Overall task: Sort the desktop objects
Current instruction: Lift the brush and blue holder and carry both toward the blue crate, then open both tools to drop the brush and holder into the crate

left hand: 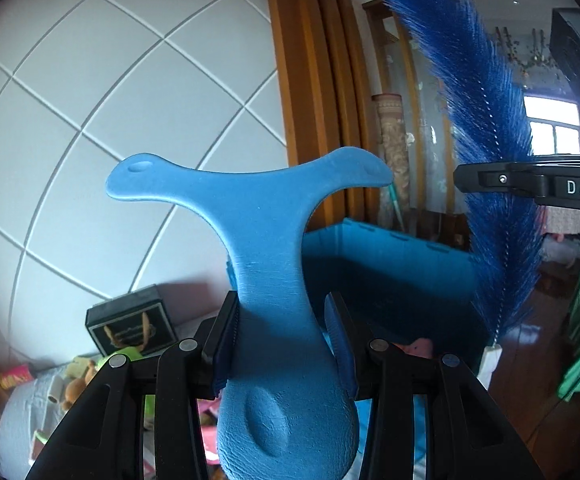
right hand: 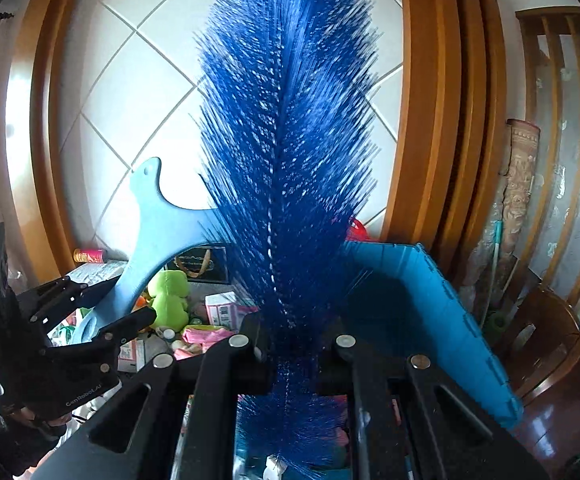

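My left gripper (left hand: 286, 340) is shut on a light blue T-shaped plastic piece (left hand: 266, 232), held upright in the air; it also shows in the right wrist view (right hand: 150, 240) at the left, with the left gripper (right hand: 106, 312) around its lower part. My right gripper (right hand: 293, 348) is shut on a long dark blue bristle brush (right hand: 286, 140) that stands upright. The brush (left hand: 485, 120) shows at the right of the left wrist view, beside part of the right gripper's body (left hand: 529, 184). A blue open bin (right hand: 417, 304) stands behind and below both.
The blue bin (left hand: 389, 276) is also in the left wrist view. A cluttered table holds a black box (left hand: 130, 320), a green plush frog (right hand: 168, 296), pink packets (right hand: 206, 336) and a small can (right hand: 90, 256). A tiled wall and wooden door frame are behind. A wooden chair (right hand: 545, 340) is at right.
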A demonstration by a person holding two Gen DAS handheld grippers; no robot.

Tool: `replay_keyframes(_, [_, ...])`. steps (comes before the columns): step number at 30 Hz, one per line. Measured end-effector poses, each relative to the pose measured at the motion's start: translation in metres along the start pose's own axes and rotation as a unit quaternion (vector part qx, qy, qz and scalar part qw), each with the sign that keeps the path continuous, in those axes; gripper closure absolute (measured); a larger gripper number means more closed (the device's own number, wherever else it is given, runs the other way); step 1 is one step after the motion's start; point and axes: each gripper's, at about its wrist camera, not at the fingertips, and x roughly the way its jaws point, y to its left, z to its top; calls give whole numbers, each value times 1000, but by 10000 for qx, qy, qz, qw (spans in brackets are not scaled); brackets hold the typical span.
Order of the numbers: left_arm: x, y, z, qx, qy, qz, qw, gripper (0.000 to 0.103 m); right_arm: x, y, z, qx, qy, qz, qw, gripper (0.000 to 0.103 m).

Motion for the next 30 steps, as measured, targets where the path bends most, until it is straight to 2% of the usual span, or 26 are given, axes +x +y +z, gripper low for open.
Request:
replay_keyframes(6, [39, -78, 28, -161, 43, 104, 9998, 62, 22, -90, 8, 244, 181, -163, 9994, 91])
replay_keyframes(13, [84, -117, 45, -310, 228, 351, 9986, 62, 62, -162, 4, 476, 500, -395, 9968, 91])
replay_keyframes(23, [137, -133, 36, -405, 760, 444, 9953, 61, 124, -190, -40, 512, 946, -321, 9937, 91])
replay_keyframes(30, [158, -142, 40, -489, 976, 577, 9923, 61, 163, -205, -52, 493, 1341, -307, 9893, 91])
